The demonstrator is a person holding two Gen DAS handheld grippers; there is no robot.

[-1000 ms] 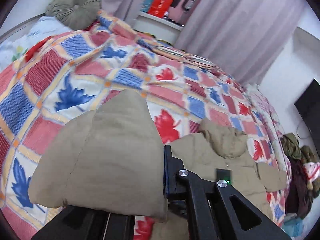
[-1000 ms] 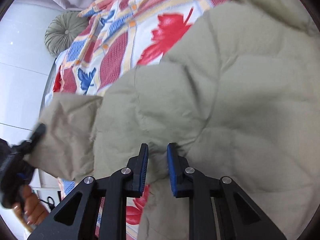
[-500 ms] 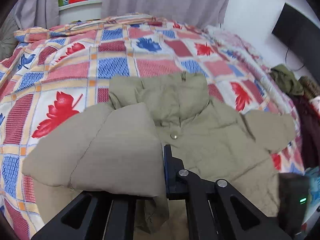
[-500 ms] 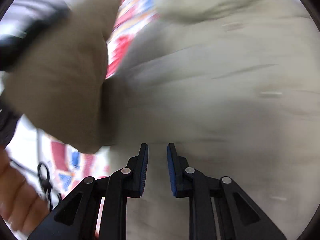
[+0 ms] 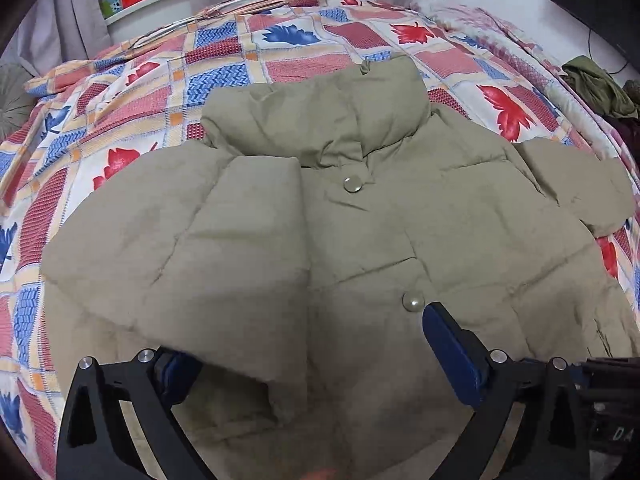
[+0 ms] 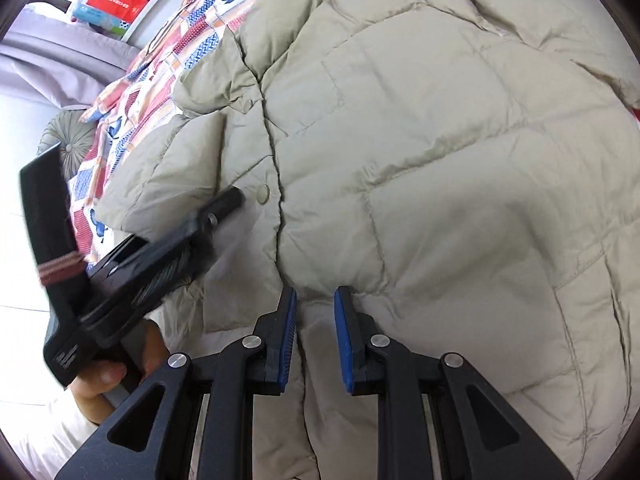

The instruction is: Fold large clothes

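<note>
The jacket [image 5: 440,216] lies front-up on the bed [image 5: 280,60], collar toward the curtains, 1 sleeve [image 5: 208,248] folded across its chest. The left gripper [image 5: 312,344] is opening, its jaws wide apart over the sleeve's cuff (pads clear of the fabric). The right gripper [image 6: 315,332] pinches the jacket's bottom hem between nearly closed jaws.
</note>
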